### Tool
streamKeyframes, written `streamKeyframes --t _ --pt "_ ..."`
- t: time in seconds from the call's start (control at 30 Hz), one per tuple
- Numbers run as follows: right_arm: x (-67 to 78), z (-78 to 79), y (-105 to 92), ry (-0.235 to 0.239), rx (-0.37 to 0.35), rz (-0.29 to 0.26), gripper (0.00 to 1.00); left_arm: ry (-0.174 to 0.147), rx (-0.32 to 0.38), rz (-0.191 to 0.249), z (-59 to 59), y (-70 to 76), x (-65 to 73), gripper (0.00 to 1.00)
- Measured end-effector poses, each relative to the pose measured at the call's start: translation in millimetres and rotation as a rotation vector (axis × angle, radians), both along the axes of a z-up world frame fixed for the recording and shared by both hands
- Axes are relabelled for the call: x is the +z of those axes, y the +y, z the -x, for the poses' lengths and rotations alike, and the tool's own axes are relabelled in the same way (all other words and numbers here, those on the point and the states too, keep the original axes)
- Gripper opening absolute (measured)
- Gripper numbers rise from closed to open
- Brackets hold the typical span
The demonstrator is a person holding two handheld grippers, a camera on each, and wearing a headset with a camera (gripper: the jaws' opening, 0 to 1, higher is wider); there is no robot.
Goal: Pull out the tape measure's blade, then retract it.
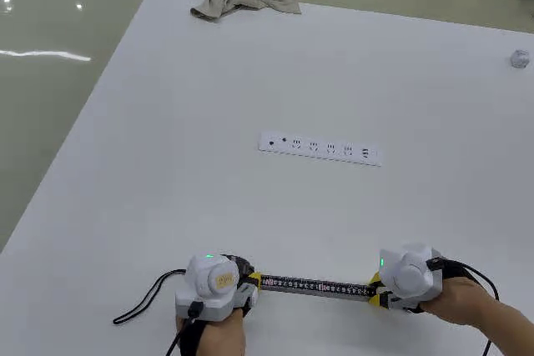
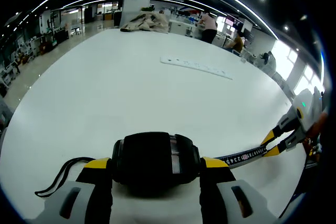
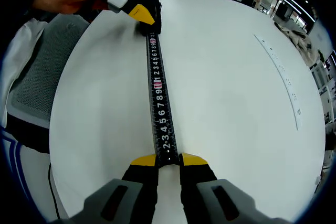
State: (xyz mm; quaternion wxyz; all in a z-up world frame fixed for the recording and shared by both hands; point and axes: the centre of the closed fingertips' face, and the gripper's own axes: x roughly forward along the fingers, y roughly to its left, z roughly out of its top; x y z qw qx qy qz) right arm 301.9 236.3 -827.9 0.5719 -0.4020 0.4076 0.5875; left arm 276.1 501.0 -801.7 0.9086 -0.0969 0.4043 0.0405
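Left gripper (image 1: 249,283) fingers clamp the tape measure case (image 2: 156,158) at the head view's lower left, its blade (image 1: 317,287) stretching rightward over the table (image 1: 250,81) to right gripper (image 3: 168,159) fingers pinching its tip.

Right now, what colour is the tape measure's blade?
The blade is black with white numerals; clearest in the right gripper view.

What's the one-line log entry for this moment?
left gripper: shut on tape measure case | right gripper: shut on blade | blade: pulled out, spanning between grippers | retraction: not yet done
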Motion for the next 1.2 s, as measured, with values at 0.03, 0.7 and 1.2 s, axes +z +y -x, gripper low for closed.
streamKeyframes --t 0.03,0.7,1.2 --pt "0.5 0.2 0.1 -0.001 0.003 0.001 0.15 -0.001 0.000 -0.001 0.0 0.1 0.1 0.65" --pt "1.2 1.9 0.7 -0.038 0.087 0.008 0.14 -0.027 -0.022 -0.024 0.0 0.1 0.8 0.62" --pt "4.3 0.5 10.4 -0.112 0.147 -0.025 0.13 -0.024 -0.041 -0.019 0.1 0.1 0.4 0.61"
